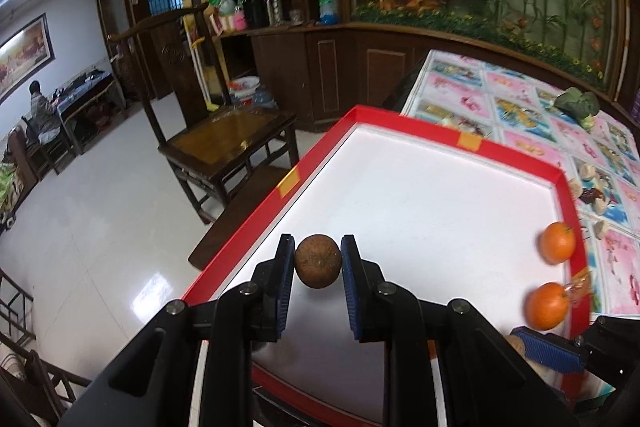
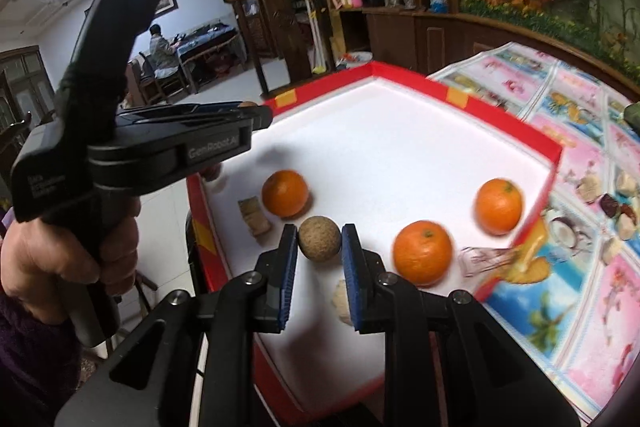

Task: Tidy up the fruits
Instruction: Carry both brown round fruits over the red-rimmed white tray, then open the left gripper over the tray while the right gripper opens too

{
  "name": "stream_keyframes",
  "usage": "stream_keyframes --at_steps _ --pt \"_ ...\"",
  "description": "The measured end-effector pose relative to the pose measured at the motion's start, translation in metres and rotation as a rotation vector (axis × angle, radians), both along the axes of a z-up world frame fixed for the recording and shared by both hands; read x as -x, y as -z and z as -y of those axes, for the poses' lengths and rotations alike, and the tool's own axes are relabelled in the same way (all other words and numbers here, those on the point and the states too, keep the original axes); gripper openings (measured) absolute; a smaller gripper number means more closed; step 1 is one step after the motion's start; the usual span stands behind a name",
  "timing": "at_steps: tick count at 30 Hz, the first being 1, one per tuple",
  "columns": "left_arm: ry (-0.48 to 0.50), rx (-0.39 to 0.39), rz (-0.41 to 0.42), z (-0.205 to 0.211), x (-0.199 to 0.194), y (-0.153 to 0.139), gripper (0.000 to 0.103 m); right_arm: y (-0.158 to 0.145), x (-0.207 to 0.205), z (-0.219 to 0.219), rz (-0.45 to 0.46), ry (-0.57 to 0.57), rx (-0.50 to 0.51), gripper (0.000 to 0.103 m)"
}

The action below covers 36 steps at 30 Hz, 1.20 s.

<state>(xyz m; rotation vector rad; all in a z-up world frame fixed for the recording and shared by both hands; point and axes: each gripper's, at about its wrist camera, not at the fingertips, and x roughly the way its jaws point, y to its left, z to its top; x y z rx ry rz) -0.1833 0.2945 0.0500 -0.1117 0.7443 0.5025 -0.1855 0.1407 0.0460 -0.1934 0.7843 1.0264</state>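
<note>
My left gripper is shut on a dark brown round fruit and holds it above the white floor of a red-rimmed tray. Two oranges lie by the tray's right rim. My right gripper is shut on a tan round fruit over the same tray. In the right wrist view three oranges lie in the tray, and the left gripper's body shows at the left, held in a hand.
Small beige pieces lie in the tray near its left rim. A clear plastic clip sits at the tray's right rim. The table wears a colourful patterned cloth with nuts and dried fruit. A wooden chair stands left of the table.
</note>
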Motion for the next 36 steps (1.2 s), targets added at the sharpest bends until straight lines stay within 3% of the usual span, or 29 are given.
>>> stream_keyframes --at_steps 8,16,21,31,36 --pt "-0.026 0.045 -0.04 -0.009 0.0 0.016 0.022 0.003 0.011 -0.012 0.049 -0.016 0.054 0.024" --pt "-0.031 0.065 -0.057 -0.008 -0.001 0.022 0.023 0.001 0.008 -0.011 0.033 0.015 0.051 0.024" --pt "-0.019 0.079 -0.047 -0.005 0.004 0.018 0.044 0.001 0.001 -0.01 0.023 0.048 0.061 0.025" --pt "0.024 0.046 0.016 0.016 0.013 -0.006 0.05 -0.008 -0.014 0.009 0.027 0.114 0.035 0.025" --pt "0.061 0.033 0.056 0.032 0.018 -0.021 0.062 -0.017 -0.025 0.028 0.028 0.159 0.003 0.025"
